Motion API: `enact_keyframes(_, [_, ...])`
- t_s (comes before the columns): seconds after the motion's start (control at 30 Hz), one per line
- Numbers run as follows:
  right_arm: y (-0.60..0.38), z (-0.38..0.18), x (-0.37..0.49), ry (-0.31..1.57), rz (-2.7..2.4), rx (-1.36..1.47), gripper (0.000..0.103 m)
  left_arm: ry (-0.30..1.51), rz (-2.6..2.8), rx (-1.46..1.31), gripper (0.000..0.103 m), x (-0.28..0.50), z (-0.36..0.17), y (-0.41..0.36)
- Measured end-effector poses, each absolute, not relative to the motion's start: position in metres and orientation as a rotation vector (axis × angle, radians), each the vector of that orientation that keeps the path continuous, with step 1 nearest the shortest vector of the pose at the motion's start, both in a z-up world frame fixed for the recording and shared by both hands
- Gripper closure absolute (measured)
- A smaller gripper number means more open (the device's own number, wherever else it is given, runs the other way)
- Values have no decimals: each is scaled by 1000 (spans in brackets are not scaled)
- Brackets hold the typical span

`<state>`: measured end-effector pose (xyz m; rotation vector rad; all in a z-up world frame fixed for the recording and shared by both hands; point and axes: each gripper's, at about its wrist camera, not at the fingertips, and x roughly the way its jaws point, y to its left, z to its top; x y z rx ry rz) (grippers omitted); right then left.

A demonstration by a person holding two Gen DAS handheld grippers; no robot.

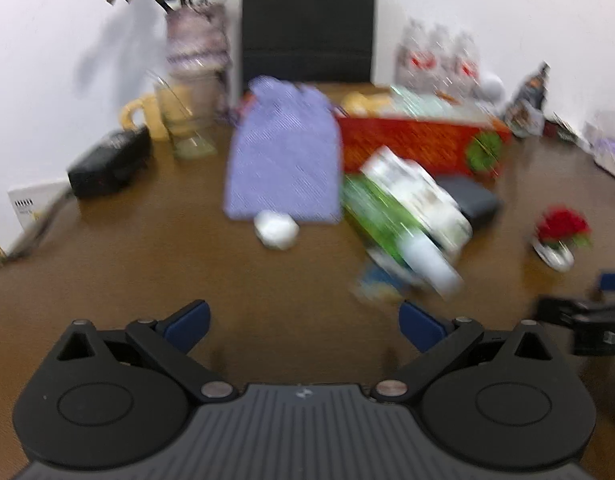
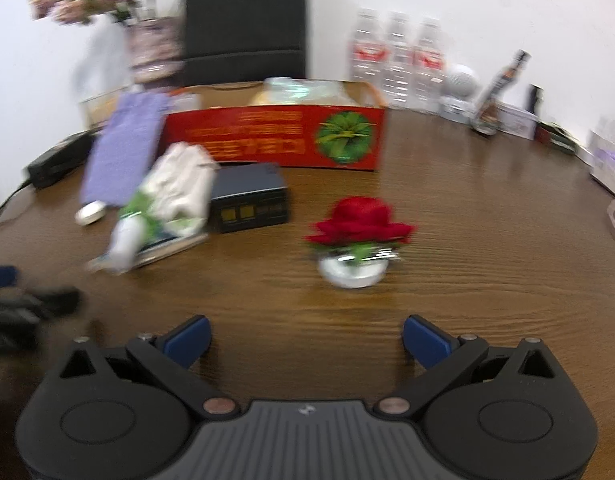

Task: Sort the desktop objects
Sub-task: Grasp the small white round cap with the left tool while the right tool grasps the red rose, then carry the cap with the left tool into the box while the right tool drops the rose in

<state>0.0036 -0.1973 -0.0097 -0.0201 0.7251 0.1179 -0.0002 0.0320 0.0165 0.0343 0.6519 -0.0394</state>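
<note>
Both grippers are hovering over the near edge of the brown table (image 2: 467, 240), fingers spread wide and holding nothing: the left gripper (image 1: 303, 326) facing a purple pouch (image 1: 283, 160), the right gripper (image 2: 305, 340) facing a red flower pot (image 2: 357, 236) sitting mid-table before the red box (image 2: 275, 140).

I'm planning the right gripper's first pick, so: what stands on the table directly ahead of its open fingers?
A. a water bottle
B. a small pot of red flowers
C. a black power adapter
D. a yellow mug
B. In the right wrist view, the small pot of red flowers stands on the wooden table straight ahead of the right gripper, whose jaws are spread with nothing between them.
</note>
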Motion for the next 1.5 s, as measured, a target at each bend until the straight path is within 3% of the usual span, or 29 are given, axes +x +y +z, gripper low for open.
enact_keyframes(0.03, [-201, -10, 9, 725, 101, -13, 3, 653, -45, 31, 0, 11, 19, 37])
enact_keyframes(0.1, [-207, -10, 19, 718, 68, 1, 7, 681, -59, 25, 18, 35, 19, 45])
enact_keyframes(0.17, [-210, -11, 27, 703, 49, 8, 10, 723, -57, 20, 29, 60, 16, 51])
enact_keyframes(0.2, [-209, -12, 29, 700, 50, 7, 10, 739, -57, 16, 29, 69, 15, 53])
enact_keyframes(0.33, [-206, -11, 34, 679, 76, -6, 32, 732, -78, 43, 36, 85, 11, 50])
enact_keyframes(0.47, [-207, -11, 34, 673, 75, -4, 38, 721, -88, 55, 38, 85, 9, 48])
enact_keyframes(0.53, [-207, -10, 34, 666, 78, -9, 52, 708, -93, 57, 44, 82, 9, 48])
enact_keyframes(0.7, [-207, -10, 35, 659, 90, -10, 52, 699, -101, 74, 75, 73, 12, 43])
enact_keyframes(1.23, [-220, 24, 5, 583, 124, -4, 53, 609, -95, 26, 76, 22, 52, 44])
enact_keyframes(1.5, [-224, 101, 59, 441, 179, -38, 53, 507, -110, 66, 76, 114, 119, 38])
